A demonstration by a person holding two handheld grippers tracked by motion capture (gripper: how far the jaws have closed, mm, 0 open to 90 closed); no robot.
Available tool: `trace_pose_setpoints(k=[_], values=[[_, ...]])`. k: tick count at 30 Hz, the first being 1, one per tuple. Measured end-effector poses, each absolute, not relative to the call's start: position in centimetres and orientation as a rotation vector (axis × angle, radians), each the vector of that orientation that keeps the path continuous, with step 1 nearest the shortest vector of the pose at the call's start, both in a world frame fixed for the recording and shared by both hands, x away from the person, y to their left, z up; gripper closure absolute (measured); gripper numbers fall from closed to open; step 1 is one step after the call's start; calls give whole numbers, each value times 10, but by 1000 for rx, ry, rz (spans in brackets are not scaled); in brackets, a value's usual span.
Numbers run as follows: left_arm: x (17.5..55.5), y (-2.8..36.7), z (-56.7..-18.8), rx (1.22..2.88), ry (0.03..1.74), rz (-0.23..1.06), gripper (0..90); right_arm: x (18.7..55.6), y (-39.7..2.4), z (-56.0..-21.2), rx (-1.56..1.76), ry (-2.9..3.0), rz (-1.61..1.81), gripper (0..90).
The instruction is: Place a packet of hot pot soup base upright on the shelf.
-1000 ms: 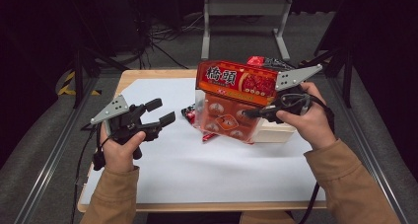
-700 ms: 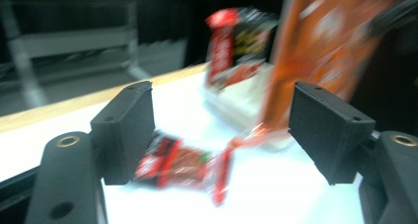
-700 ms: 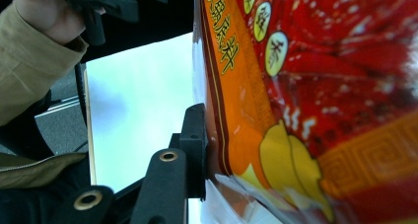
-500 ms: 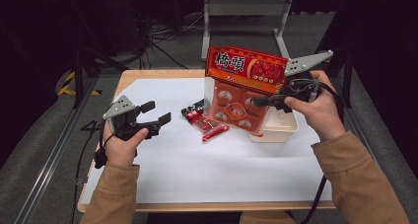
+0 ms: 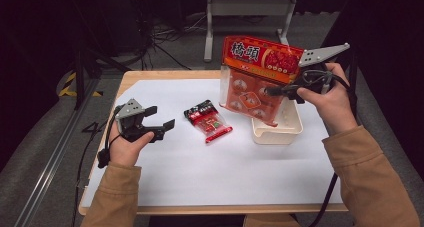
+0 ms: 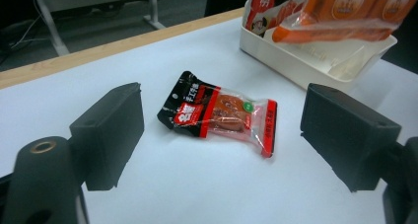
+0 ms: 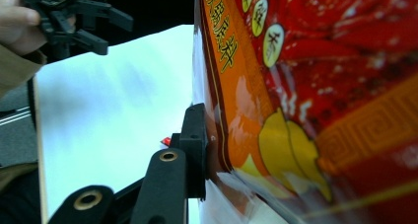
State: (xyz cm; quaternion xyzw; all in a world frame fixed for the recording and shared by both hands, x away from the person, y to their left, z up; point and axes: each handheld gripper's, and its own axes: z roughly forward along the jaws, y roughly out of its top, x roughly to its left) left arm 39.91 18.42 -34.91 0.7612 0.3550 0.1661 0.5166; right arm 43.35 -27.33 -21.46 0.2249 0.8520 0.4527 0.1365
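Small red snack packet (image 5: 208, 121) flat on white table sheet (image 5: 200, 172), just left of cream tray (image 5: 278, 129), long axis diagonal. Left gripper (image 5: 159, 122) nearer, just opening wide, empty, packet straight ahead. Right gripper (image 5: 278, 90) pinching large orange snack bag (image 5: 256, 77) above tray.
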Motion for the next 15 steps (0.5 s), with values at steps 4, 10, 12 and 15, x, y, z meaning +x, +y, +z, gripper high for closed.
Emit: trace_pose_setpoints(k=[4, 10, 12, 15], values=[[402, 185, -353, 1840, 871, 370, 164, 439, -280, -214, 645, 2436, 1289, 708], [405, 187, -358, 1857, 900, 366, 161, 447, -288, -215, 663, 2419, 1265, 708], [406, 188, -359, 1864, 899, 367, 160, 449, -292, -216, 672, 2409, 1263, 708], [407, 188, -361, 1861, 908, 359, 158, 453, -299, -218, 694, 2389, 1277, 708]])
